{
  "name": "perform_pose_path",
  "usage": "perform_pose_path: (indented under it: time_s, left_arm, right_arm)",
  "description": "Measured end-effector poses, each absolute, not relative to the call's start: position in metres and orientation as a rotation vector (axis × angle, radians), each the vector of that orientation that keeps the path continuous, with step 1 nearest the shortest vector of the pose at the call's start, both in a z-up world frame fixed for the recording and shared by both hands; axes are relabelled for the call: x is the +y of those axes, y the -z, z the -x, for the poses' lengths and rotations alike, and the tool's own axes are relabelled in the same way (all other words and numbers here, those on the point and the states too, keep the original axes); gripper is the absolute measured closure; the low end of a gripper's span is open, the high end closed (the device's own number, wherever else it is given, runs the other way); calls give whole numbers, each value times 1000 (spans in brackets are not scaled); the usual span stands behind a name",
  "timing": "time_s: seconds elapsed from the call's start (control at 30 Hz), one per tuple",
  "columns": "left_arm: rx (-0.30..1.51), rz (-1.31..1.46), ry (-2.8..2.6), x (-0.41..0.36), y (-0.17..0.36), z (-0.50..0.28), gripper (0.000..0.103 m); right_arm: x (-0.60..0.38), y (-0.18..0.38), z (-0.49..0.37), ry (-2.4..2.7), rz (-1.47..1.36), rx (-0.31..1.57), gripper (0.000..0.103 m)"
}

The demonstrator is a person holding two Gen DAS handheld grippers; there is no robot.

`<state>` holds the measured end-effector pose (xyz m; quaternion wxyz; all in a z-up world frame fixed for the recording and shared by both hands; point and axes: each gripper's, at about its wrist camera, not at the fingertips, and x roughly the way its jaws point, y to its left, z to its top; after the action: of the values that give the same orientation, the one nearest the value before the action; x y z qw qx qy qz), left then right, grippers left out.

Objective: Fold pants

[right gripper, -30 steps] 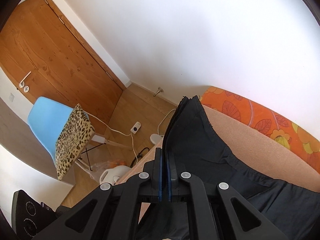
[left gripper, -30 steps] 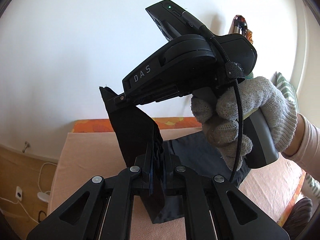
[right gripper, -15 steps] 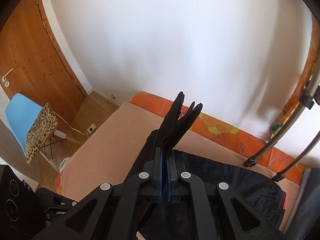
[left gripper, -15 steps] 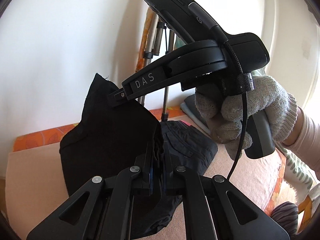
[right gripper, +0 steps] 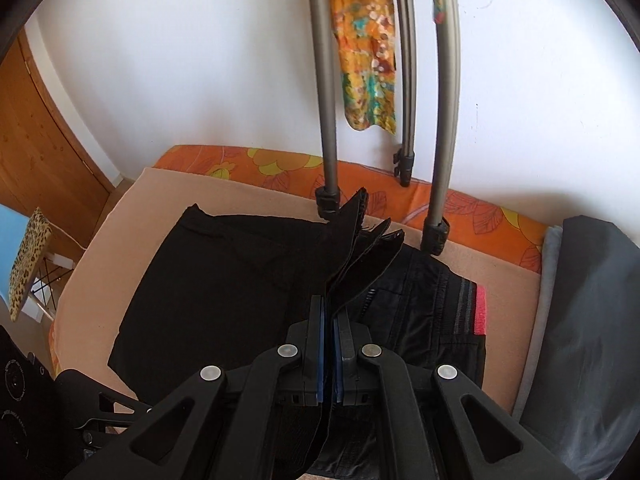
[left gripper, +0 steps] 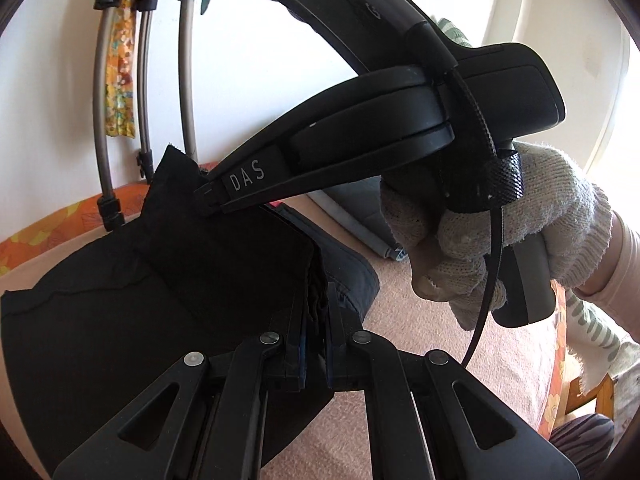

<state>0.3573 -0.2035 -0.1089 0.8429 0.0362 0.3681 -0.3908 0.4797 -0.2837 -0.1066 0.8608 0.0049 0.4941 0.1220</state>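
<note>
Both tools clamped on black pants [right gripper: 224, 280]: left tool [left gripper: 316, 312]; right tool [right gripper: 330, 320], lettered "DAS"

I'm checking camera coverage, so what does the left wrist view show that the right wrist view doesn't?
Only the left wrist view shows the gloved hand holding the right gripper, which is shut on an edge of the pants. Only the right wrist view shows the door, the leopard-print cushion and the pants' red waistband. Both show the black pants on the bed, the grey stand legs, the white wall, and their own gripper shut on the cloth; the left gripper shows only in its own view.
</note>
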Motion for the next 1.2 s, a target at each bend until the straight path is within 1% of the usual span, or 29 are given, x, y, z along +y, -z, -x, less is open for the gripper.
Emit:
perform_pose_path:
  time_s: [0.17,0.2,0.27,0.37,0.4,0.43,0.47,0.5,0.63,0.8,0.87,0.9,0.93,0.97,1.0,1.03,1.07,1.2]
  left_arm:
    - [813,-59,831,-231,124,-370,98]
    - [826,-51,837,-233,125,-370,92]
    - [842,-74,853,-235,122,-364,88]
    - [823,-135,870,-227,112,-345,87]
    - [820,-146,866,-220,107,-340,83]
    - [817,-148,857,-210,103,-335,80]
    - [814,-147,841,-200,100,-329,75]
    - [809,-144,817,-187,96,-326,74]
    - [796,-177,654,-129,90,-322,71]
    - [882,-101,433,-52,123,-344,71]
    - [914,-58,385,-29,135,-346,71]
    - [920,-46,360,-22,140,-347,70]
    - [923,-34,339,-16,144,-347,68]
    - [929,-16,328,-11,148,-348,65]
    - [934,0,320,-8,151,-348,63]
    - [929,9,310,-6,152,-348,63]
    - [920,16,305,-6,152,-347,63]
    - [928,-25,314,-12,159,-346,63]
  right_arm:
    - [-321,125,-491,-235,-25,1031,102]
    - [-327,129,-493,-229,-34,1035,102]
    - [-338,138,-497,-221,-52,1041,102]
    - [-347,150,-498,-220,-91,1042,102]
    - [-348,154,-498,-221,-92,1043,102]
    - [-349,158,-498,-220,-85,1047,102]
    - [-349,162,-498,-215,-66,1051,102]
    - [-349,166,-498,-211,-51,1056,102]
    - [-357,168,-495,-225,-92,1035,102]
    - [-369,150,-473,-251,-222,997,102]
    - [-369,157,-474,-216,-177,1015,101]
    - [-367,162,-475,-203,-145,1034,96]
    - [-365,166,-476,-193,-118,1050,95]
    - [-364,167,-474,-177,-91,1052,94]
    - [-362,164,-473,-165,-69,1044,87]
    - [-359,159,-472,-139,-46,1032,72]
    - [-356,153,-469,-109,-21,1010,65]
    - [-329,124,-454,-82,96,905,64]
